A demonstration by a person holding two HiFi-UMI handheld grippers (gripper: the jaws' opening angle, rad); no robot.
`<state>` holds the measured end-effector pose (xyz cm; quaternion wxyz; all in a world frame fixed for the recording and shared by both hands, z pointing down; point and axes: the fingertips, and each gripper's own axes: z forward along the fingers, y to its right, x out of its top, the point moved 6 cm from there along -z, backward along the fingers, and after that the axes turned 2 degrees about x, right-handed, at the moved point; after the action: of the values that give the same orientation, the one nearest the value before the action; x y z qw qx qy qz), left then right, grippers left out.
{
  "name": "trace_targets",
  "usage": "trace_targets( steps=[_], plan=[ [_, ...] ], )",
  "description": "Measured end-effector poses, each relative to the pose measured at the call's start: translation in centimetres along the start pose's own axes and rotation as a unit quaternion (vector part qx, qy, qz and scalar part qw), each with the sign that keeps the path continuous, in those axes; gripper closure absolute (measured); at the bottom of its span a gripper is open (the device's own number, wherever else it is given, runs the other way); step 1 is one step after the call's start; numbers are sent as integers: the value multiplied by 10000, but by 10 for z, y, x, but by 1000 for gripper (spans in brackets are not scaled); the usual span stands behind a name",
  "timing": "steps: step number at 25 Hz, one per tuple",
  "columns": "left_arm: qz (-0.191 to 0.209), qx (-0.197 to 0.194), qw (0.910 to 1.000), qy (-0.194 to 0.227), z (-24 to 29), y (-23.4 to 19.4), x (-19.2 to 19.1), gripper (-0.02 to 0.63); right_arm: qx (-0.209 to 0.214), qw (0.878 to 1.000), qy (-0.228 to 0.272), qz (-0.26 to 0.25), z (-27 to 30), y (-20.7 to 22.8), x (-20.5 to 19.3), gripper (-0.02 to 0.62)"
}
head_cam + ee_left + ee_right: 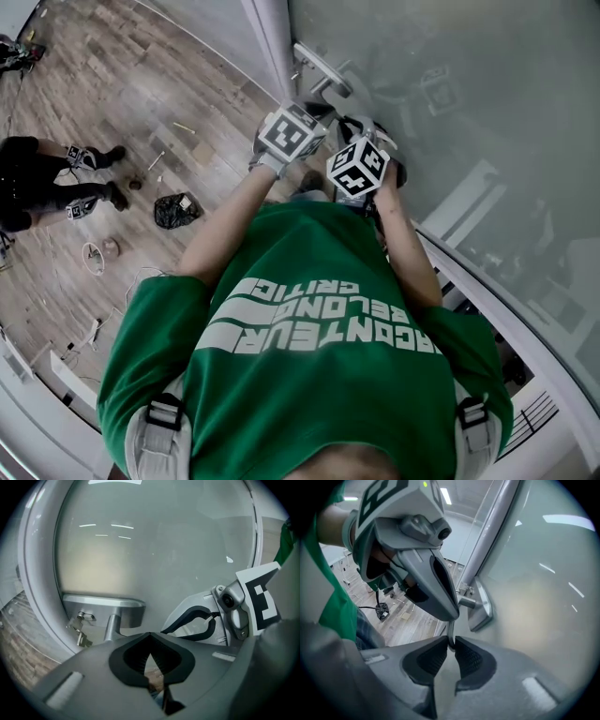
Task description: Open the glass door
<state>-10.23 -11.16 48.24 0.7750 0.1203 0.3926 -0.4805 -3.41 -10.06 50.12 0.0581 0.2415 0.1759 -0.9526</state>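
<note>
Holding both tools up at the door, the person in the green printed T-shirt (319, 328) stands close to the frosted, pale grey-green glass door (154, 550), which fills the right side of the head view and most of both gripper views.

- Door hardware: a flat brushed-metal backplate (101, 605) sits on the pale grey door frame (490, 531). A short round metal stem (110, 627) stands out from the plate. A small bunch of metal keys (80, 631) hangs just left of the stem.
- Right gripper (450, 640): its black ribbed pads are drawn in to a narrow slit and pinch a thin grey metal lever handle (450, 632), seen edge-on. The lever rises from between the pads and disappears under the other tool.
- Left gripper (150, 634): jaw tips pressed together, nothing held. Only floor shows through the gap behind the tips. In the right gripper view it hangs tip-down directly over the lever, just above the right pads; whether it touches the lever cannot be told.
- Both marker cubes sit side by side, almost touching, in the head view, just beside the frame.

Surroundings: grey-brown wood-plank floor (122, 84) to the left of the door. A crumpled black bag (174, 210) lies on it, well apart from the door. A second person in dark clothes (37, 183) is at the far left edge.
</note>
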Motion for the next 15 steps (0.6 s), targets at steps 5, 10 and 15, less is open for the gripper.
trace_targets(
  steps=[5,10,15],
  plan=[
    [19,146,9999,-1,12,-3,1,591,-212,9997,-19,-70,14,4,-3,558],
    [38,193,9998,-2,18,-5,6,591,-183,9997,-23,-182,19,10,-3,558],
    [6,108,9999,-59,17,-8,15,591,-13,9998,-83,-174,27,19,5,552]
  ],
)
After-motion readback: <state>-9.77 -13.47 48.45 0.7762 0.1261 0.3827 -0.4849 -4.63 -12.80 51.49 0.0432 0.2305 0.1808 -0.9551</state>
